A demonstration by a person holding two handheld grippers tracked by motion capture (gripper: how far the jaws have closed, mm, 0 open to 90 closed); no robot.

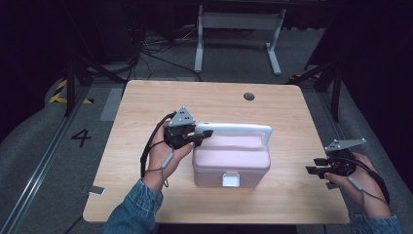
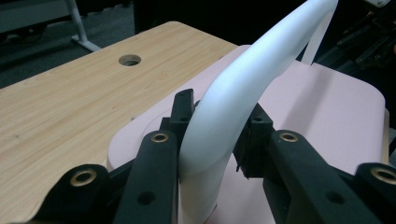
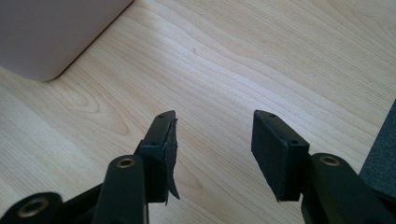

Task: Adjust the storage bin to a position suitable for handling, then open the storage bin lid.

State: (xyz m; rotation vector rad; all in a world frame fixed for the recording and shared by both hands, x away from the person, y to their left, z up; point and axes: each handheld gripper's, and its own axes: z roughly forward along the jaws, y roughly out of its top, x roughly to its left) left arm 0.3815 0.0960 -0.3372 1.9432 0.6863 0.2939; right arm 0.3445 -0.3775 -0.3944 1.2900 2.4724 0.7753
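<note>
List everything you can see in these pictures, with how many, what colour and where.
box: one, pink with a pale front latch, middle of the table
handle: one, white, raised over the box lid
table: one, light wood, round hole near the far edge
white frame: one, on the floor beyond the table
left gripper: one, black, shut on the handle at its left end
right gripper: one, black, open above the table near its right edge
sleeves: two, blue denim, bottom of the high view
</note>
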